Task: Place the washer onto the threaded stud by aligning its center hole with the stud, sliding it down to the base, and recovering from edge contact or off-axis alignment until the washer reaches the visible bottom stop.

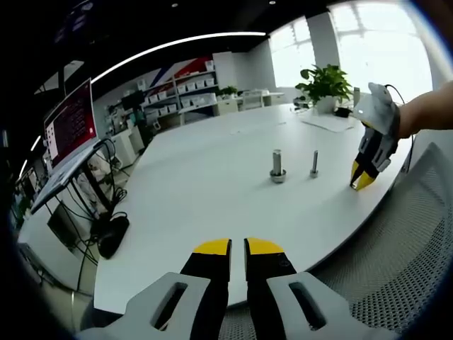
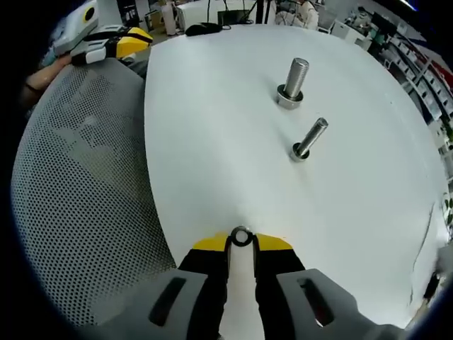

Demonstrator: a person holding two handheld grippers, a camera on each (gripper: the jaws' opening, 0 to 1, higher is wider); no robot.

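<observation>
Your right gripper [image 2: 241, 239] is pinching the washer [image 2: 241, 236] by its rim at the jaw tips, well short of the thin stud [image 2: 309, 139]. It is looking small, stiff and slippery, so keep gripping the edge, hole clear.

The white table [image 2: 212, 142] lies bare and open between the right claw [image 2: 241, 241] and the two metal posts. The thin stud [image 2: 310, 139] stands nearer, the thick bolt [image 2: 294, 81] just past it, with a gap between them wide enough to tell apart. Nothing else stands around them. A mesh chair back [image 2: 78, 198] crowds the table's near edge, on the left. The left claw [image 1: 238, 248] hangs low by that edge, well apart from the posts. Papers and a plant [image 1: 324, 83] sit at the far end.
</observation>
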